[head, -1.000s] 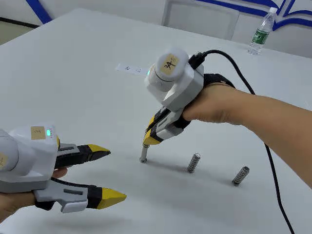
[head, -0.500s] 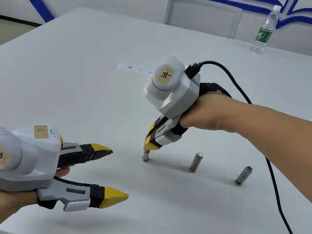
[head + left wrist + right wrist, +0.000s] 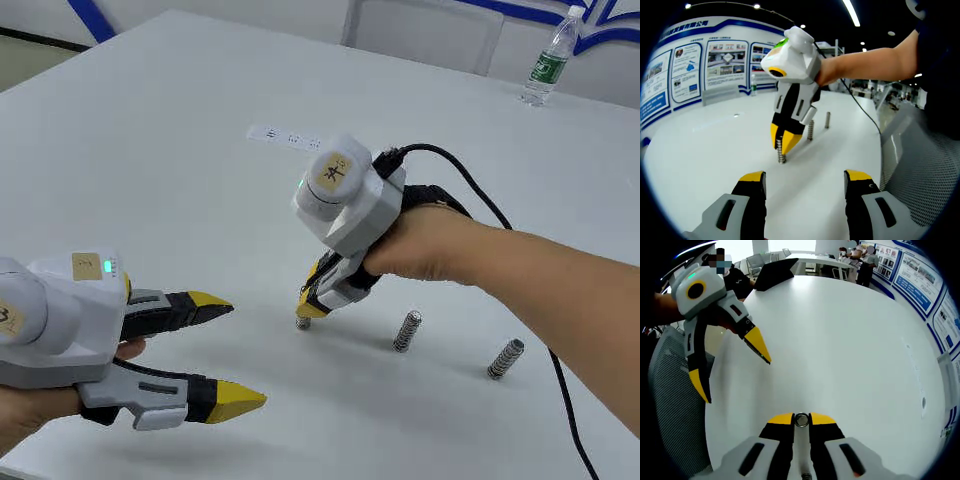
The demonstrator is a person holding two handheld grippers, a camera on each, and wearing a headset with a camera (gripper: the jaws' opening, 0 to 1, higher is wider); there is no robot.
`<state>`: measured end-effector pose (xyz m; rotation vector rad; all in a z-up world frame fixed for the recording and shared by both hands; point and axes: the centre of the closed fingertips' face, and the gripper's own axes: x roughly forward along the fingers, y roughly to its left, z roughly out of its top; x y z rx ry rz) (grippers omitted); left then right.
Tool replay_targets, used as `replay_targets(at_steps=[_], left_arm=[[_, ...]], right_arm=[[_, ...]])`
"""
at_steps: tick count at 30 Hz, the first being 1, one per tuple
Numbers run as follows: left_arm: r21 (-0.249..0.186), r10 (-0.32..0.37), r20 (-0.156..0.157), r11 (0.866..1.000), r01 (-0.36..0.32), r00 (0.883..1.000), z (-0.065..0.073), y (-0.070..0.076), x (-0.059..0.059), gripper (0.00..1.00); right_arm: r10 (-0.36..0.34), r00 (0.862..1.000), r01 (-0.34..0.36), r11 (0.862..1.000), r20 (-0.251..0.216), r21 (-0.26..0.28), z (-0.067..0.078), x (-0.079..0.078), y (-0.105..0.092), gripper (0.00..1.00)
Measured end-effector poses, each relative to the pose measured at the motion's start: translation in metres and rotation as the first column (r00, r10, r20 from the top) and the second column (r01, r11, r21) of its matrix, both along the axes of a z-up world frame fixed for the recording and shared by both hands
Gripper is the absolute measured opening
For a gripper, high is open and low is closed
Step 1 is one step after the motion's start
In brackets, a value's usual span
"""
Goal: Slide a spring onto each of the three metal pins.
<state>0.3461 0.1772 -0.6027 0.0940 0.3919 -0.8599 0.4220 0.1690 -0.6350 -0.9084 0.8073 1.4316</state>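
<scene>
Over the last second you brought the right gripper [image 3: 308,308] down toward the table [image 3: 150,170]. A second ago a good length of the pin [image 3: 303,322] showed under its tips. At this moment only a short stub was left between the tips and the tabletop.

Its jaws were closed on the spring [image 3: 801,419], whose round end sat pinched between the yellow tips in the right gripper view. In the left gripper view, coils showed just below those tips and ran down to the table. You were probably sliding the spring down over this pin, and it looked most of the way on. Whether it had reached the bottom could not be told.

The middle pin [image 3: 407,331] and the end pin [image 3: 506,358] stood to the right of it, each already wearing its own spring and neither disturbed.

Your left gripper [image 3: 240,352] hung low at your left, well apart from the work. Its jaws were open and empty, and it was in much the same place as before.

So the task looked almost finished. What remained was likely to let go and lift straight up, so the tips would not drag the spring back off.
</scene>
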Motion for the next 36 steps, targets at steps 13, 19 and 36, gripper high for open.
replay_targets(at_steps=[13,19,36], left_arm=[[0.000,0.004,-0.002,1.000,-0.004,1.000,0.000,0.000,-0.001,0.64],[0.000,0.004,-0.001,1.000,-0.004,1.000,0.001,0.000,0.000,0.65],[-0.002,-0.005,-0.002,1.000,0.005,1.000,0.002,-0.004,0.002,0.66]], right_arm=[[-0.010,1.000,0.010,1.000,-0.009,-0.001,-0.008,0.001,0.001,0.13],[-0.017,1.000,0.017,1.000,-0.007,0.009,-0.004,-0.001,0.000,0.16],[-0.075,0.997,0.075,0.995,-0.005,0.061,0.007,0.001,-0.014,0.20]])
